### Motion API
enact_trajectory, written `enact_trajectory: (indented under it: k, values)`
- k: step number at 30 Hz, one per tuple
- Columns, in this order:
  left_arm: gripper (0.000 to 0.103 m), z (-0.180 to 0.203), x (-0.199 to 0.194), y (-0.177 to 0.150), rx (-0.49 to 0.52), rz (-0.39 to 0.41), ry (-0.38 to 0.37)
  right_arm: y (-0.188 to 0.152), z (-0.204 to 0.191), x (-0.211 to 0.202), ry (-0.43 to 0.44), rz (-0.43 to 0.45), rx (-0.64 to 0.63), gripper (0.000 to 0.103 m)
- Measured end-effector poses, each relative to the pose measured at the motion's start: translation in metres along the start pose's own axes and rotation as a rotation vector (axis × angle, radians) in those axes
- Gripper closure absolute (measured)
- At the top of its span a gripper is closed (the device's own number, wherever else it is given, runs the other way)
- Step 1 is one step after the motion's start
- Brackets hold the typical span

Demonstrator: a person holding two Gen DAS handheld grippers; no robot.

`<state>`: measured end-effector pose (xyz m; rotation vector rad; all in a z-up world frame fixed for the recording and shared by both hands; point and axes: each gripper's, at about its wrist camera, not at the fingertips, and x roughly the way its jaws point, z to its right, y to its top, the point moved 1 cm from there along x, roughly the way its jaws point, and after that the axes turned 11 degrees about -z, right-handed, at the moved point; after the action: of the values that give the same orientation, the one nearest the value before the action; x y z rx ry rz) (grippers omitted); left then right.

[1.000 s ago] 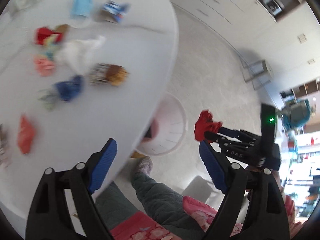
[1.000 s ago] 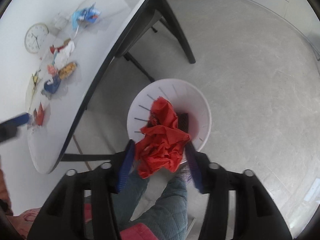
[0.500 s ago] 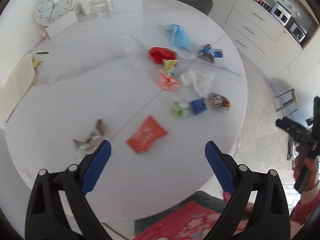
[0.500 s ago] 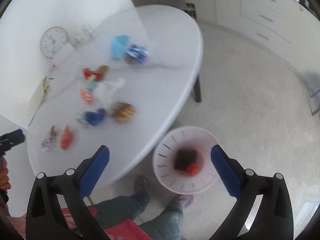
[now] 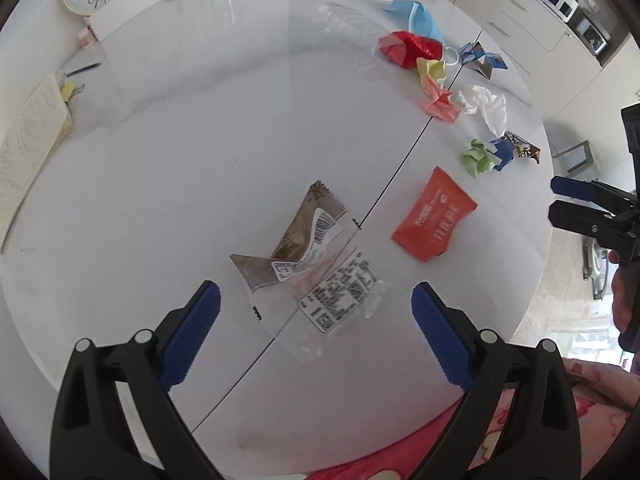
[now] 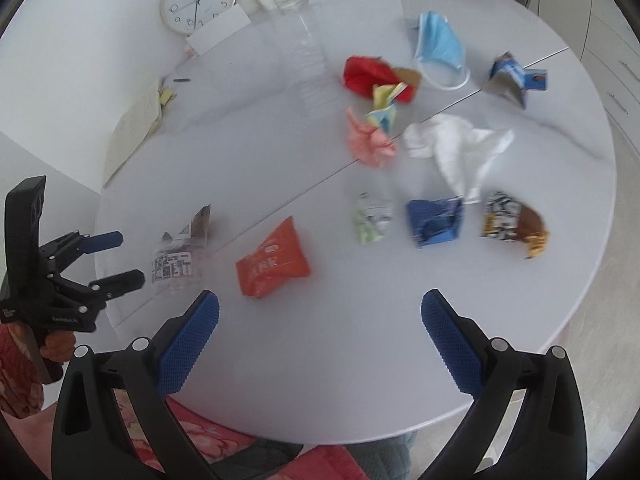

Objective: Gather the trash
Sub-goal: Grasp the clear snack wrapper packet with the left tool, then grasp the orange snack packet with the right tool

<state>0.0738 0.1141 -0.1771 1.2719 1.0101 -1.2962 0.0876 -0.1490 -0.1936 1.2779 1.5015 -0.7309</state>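
Table (image 5: 200, 128) — one orange packet (image 5: 434, 220), one blue mask (image 6: 440, 44).

Our right gripper (image 6: 320, 320) no longer holds the red wad and gapes empty. We now hang both grippers over the tabletop (image 5: 240, 120), the left gripper (image 5: 316, 312) above the clear wrapper (image 5: 320, 280).

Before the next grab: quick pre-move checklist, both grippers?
1. Left gripper open and empty: ok.
2. Right gripper open and empty: ok.
3. Left target, the clear plastic wrapper with brown paper and a barcode label, lying between and ahead of the left gripper's fingers: ok.
4. Nearest piece for the right, the orange foil snack packet, flat on the round white table with clear space around it: ok.
5. The two grippers apart from each other: ok.
6. Trash bin in view: not ok, neither wrist view shows it.
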Motion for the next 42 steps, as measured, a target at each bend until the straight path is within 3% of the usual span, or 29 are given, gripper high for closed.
enact_trajectory:
  k: [4, 12, 14, 15, 16, 20, 25, 28, 32, 39, 42]
  values:
    - [0.011, -0.004, 0.014, 0.002, 0.064, -0.011, -0.02, -0.001, -0.015, 0.019, -0.005, -0.028, 0.043, 0.002]
    - [0.014, 0.019, 0.039, 0.003, 0.357, 0.028, 0.11, -0.005, -0.025, 0.032, -0.05, -0.065, 0.086, 0.002]
    - [0.036, 0.023, 0.045, 0.004, 0.404, 0.024, 0.123, -0.006, -0.028, 0.035, -0.06, -0.074, 0.089, 0.002]
    - [0.052, 0.023, 0.048, 0.005, 0.415, 0.019, 0.119, -0.006, -0.029, 0.035, -0.065, -0.076, 0.089, 0.002]
    - [0.055, 0.022, 0.05, 0.007, 0.415, 0.018, 0.119, -0.007, -0.032, 0.037, -0.07, -0.078, 0.088, 0.002]
    - [0.064, 0.014, 0.044, 0.013, 0.379, 0.047, 0.087, -0.005, -0.041, 0.042, -0.082, -0.083, 0.103, 0.002]
    - [0.068, -0.008, 0.029, 0.019, 0.244, 0.078, 0.013, 0.001, -0.049, 0.061, -0.09, -0.116, 0.182, 0.003]
    - [0.068, -0.022, 0.014, 0.017, 0.161, 0.107, 0.005, 0.006, -0.051, 0.071, -0.086, -0.135, 0.216, 0.017]
    - [0.068, -0.037, -0.007, 0.014, 0.062, 0.156, -0.036, 0.013, -0.057, 0.084, -0.078, -0.159, 0.227, 0.027]
    - [0.068, -0.042, -0.023, 0.013, 0.003, 0.194, -0.063, 0.04, -0.073, 0.096, -0.088, -0.153, 0.189, 0.032]
    - [0.068, -0.042, -0.024, 0.014, -0.002, 0.197, -0.057, 0.052, -0.083, 0.101, -0.136, -0.144, 0.134, 0.038]
